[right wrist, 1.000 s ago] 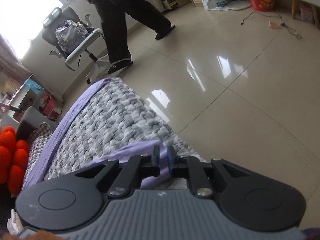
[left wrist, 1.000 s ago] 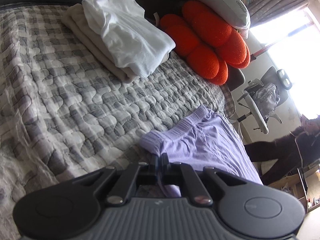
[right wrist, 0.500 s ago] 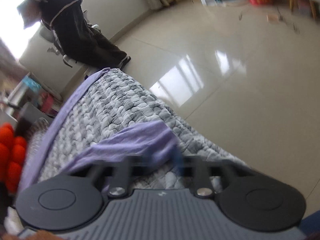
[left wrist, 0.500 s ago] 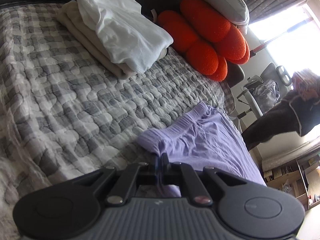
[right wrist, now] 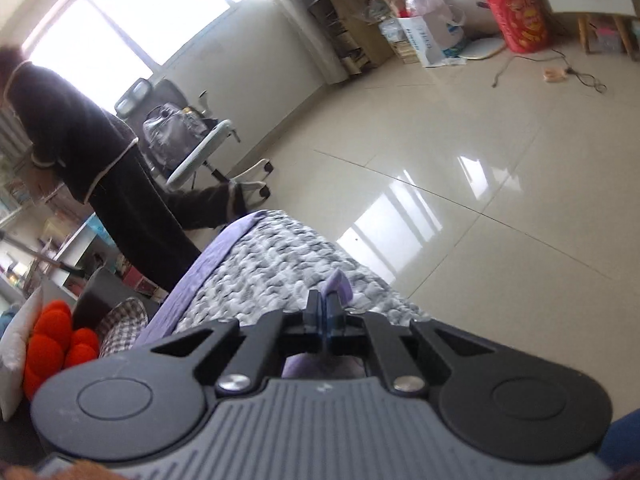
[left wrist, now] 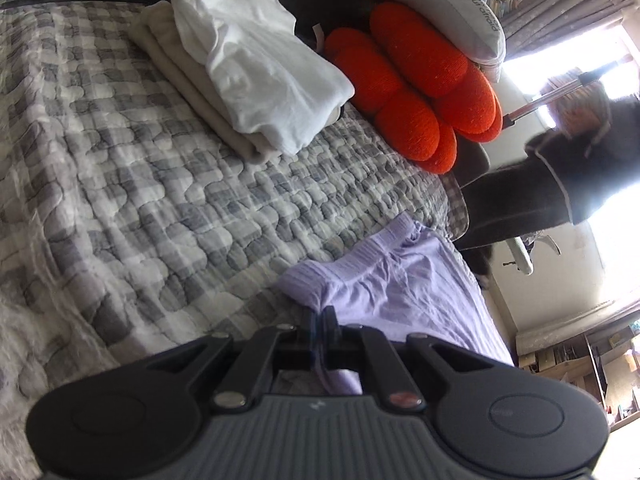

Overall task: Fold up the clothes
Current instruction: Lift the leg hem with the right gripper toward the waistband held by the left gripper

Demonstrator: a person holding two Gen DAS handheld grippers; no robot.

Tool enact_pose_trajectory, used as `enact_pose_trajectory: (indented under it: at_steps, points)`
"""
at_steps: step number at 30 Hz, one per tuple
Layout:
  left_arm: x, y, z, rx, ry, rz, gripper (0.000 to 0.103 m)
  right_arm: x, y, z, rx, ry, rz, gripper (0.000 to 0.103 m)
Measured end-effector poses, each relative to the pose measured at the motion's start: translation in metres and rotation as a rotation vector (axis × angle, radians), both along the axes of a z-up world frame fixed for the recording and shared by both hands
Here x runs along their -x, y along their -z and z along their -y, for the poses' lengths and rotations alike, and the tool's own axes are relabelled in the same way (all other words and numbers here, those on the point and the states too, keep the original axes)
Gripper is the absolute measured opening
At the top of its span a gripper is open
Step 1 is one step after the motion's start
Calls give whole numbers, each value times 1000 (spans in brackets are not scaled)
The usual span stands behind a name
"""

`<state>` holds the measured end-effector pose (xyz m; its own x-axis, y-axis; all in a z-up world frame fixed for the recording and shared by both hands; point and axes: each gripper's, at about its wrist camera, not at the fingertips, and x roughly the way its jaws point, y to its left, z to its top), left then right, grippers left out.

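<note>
Nearest the left camera, the left tool [left wrist: 319, 320] is pinching a bunched edge of the lavender garment [left wrist: 404, 292], its fingers closed down to a sliver with cloth between them, just as they were a second ago; the grip is holding while the view is sliding a little across the bed. The right tool [right wrist: 323, 312] is likewise clamped almost fully together on a small tuft of the same lavender fabric, which is poking up past its tips; half a second ago that view was smeared with motion and more cloth was spread in front, so the right hand is evidently swinging its corner up and over. The garment is lying along the near edge of the checked grey quilt [left wrist: 168, 184], waistband ribbing toward the middle of the bed. That suggests a fold is under way, with both ends gripped and one being carried across. Farther up the bed, a folded stack [left wrist: 244, 76] of white and beige clothes is sitting beside the orange cushion [left wrist: 416, 92], and beyond the bed a person in dark clothes [right wrist: 92, 160] is walking past the office chair [right wrist: 188, 140].
</note>
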<state>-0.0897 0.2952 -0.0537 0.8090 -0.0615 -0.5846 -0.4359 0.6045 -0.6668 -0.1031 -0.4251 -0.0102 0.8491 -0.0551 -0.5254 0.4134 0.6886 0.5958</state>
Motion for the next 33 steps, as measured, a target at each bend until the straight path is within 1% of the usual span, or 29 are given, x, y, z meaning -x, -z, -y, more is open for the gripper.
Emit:
enact_pose_trajectory:
  at_steps: [2, 4, 5, 7, 9, 13, 16, 18, 21, 28, 33]
  points:
    - [-1, 0, 0, 4, -4, 0, 2, -6, 3, 0, 1, -15, -48, 3]
    - [-1, 0, 0, 12, -7, -5, 2, -13, 8, 4, -26, -5, -85, 3]
    - [-1, 0, 1, 16, -8, -7, 2, -13, 7, 6, -39, 3, -71, 3]
    - [-1, -3, 1, 15, -10, -5, 2, -11, -1, 4, -17, 1, -22, 3]
    - [-2, -5, 0, 21, -14, -1, 2, -13, -10, 0, 14, -10, 3, 3]
    - [-3, -9, 0, 35, -17, 8, 2, -20, -25, -4, 41, -23, 41, 3]
    - [-4, -12, 1, 41, -17, 8, 2, -29, -24, -6, 72, -32, 21, 3]
    - [-3, -14, -1, 50, -21, 0, 2, -31, -22, -2, 55, -28, 13, 3]
    - [-1, -20, -4, 51, -28, 1, 2, -28, -30, 3, 35, -19, 61, 3]
    - [6, -35, -6, 48, -53, 15, 2, -31, -57, -2, 49, -27, 132, 3]
    - [2, -41, -5, 53, -65, 0, 2, -37, -73, -6, 64, -41, 169, 3]
